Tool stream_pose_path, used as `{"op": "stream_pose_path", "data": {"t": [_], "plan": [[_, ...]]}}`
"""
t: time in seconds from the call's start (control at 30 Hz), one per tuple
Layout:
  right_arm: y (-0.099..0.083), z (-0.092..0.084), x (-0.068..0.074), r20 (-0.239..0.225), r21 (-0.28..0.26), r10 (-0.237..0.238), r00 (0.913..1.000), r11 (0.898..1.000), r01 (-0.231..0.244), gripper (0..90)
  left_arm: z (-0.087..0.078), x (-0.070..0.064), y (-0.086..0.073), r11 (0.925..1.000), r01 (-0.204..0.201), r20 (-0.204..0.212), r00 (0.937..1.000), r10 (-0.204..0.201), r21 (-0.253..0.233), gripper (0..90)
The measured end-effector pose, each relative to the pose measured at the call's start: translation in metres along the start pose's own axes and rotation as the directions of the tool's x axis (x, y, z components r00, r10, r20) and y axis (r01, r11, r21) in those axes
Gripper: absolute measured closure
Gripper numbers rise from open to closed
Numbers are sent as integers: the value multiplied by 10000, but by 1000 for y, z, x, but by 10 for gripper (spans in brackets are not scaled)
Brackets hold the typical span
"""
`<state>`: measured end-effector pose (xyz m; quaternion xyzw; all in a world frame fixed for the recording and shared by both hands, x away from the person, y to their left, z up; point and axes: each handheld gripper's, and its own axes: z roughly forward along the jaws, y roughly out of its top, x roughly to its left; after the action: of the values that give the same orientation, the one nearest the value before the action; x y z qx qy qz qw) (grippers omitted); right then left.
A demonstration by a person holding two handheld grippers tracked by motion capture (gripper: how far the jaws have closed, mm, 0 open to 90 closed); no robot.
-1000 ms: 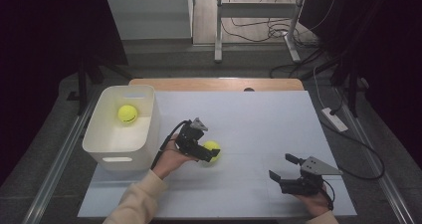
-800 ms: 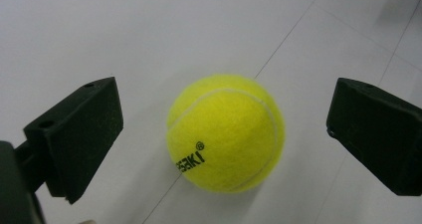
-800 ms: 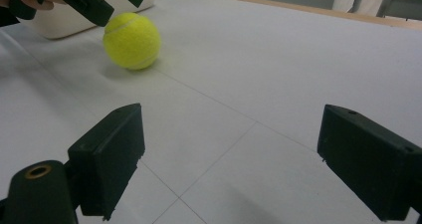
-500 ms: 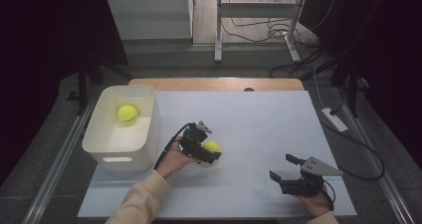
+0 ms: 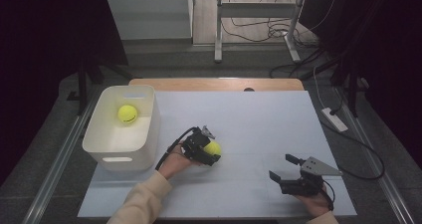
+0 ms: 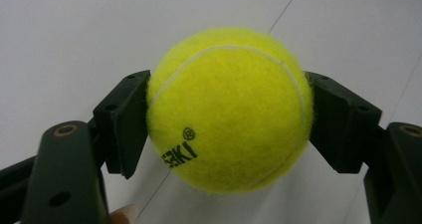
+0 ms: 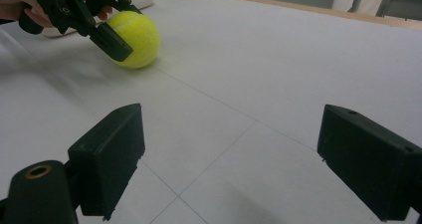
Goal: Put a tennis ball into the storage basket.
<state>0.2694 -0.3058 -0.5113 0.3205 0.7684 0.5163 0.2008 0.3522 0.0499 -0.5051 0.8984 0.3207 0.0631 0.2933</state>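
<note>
I am working over a wide white sheet (image 5: pixel 259 129) that is covering the table, smooth and matte, with thin straight seams crossing it and a strip of pale wood showing at its far edge. At my left the bin (image 5: pixel 150 120) is standing, a white plastic tub with rounded corners, slightly flared walls and a slot handle cut into the near side. One ball (image 5: pixel 127 114) is already lying inside it, toward the far wall, so I am judging that part as finished

The second ball (image 6: pixel 230 108) is the one I am dealing with now. It is sitting on the sheet just right of the bin, near the middle of the table, and my left tongs (image 5: pixel 208 150) have just been closing on it: both black pads are pressing into its sides, so I am gripping it firmly while it is resting on the sheet. Lifting it, carrying it across to the bin and letting go are, as I am reading it, what is left

My right tongs (image 5: pixel 282 168) are waiting low over the near right part of the sheet, well apart from the ball, jaws spread wide with nothing between them

The ball is round, fuzzy yellow felt with a curved white seam and small black print on it. The pads are blocky, hard black plastic with small screw holes
</note>
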Motion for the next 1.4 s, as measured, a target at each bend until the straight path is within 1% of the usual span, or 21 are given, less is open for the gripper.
{"op": "stream_pose_path", "data": {"t": [0.03,0.1,0.13,0.27,0.4,0.53,0.73,0.83,0.93,0.97,1.0,1.03,1.1,1.13,1.17,1.23,1.4], "plan": [[0,0,0,-15,20,-12,10000,10000,12,112,0,0,0,10000,-26,-21,10000,26,0,260],[0,0,0,-10,-16,5,10000,10000,-5,112,-2,-2,0,9999,-146,-216,9997,144,-65,263],[0,0,0,-5,-15,2,10000,10000,-2,112,-4,-2,0,9998,-135,-252,9996,131,-151,264],[0,0,0,13,5,-8,10000,10000,8,112,-15,-3,2,9978,-157,-231,9996,142,-641,266],[0,0,0,25,1,-14,10000,10000,14,112,-26,-6,3,9941,-249,-205,9995,228,-1059,266],[0,0,0,31,0,-11,10000,10000,11,112,-32,-7,3,9917,-355,-215,9992,331,-1238,266],[0,0,0,12,2,-14,10000,10000,14,112,-45,-9,4,9846,-494,-326,9985,446,-1675,266],[0,0,0,40,7,-31,10000,10000,31,112,-50,-9,4,9814,-479,-401,9983,412,-1858,266],[0,0,0,42,6,-35,10000,10000,35,112,-57,-9,4,9766,-480,-507,9980,382,-2096,266],[0,0,0,43,4,-33,10000,10000,33,112,-57,-9,4,9766,-480,-507,9980,382,-2096,265],[0,0,0,45,10,-22,10000,10000,22,112,-61,-10,3,9723,-445,-567,9979,323,-2293,265],[0,0,0,46,5,-20,10000,10000,20,112,-64,-10,3,9698,-427,-606,9977,290,-2402,265],[0,0,0,51,14,-12,10000,10000,11,112,-69,-10,3,9663,-443,-681,9973,278,-2535,265],[0,0,0,51,14,-12,10000,10000,11,112,-69,-10,3,9663,-443,-681,9973,278,-2535,265],[0,0,0,54,8,-21,10000,10000,21,112,-72,-10,2,9622,-454,-755,9968,260,-2686,265],[0,0,0,56,15,-18,10000,10000,18,112,-77,-10,2,9564,-469,-865,9960,228,-2883,265],[0,0,0,45,14,-22,10000,10000,22,112,-89,-9,0,9445,-424,-1017,9948,96,-3258,265]]}}
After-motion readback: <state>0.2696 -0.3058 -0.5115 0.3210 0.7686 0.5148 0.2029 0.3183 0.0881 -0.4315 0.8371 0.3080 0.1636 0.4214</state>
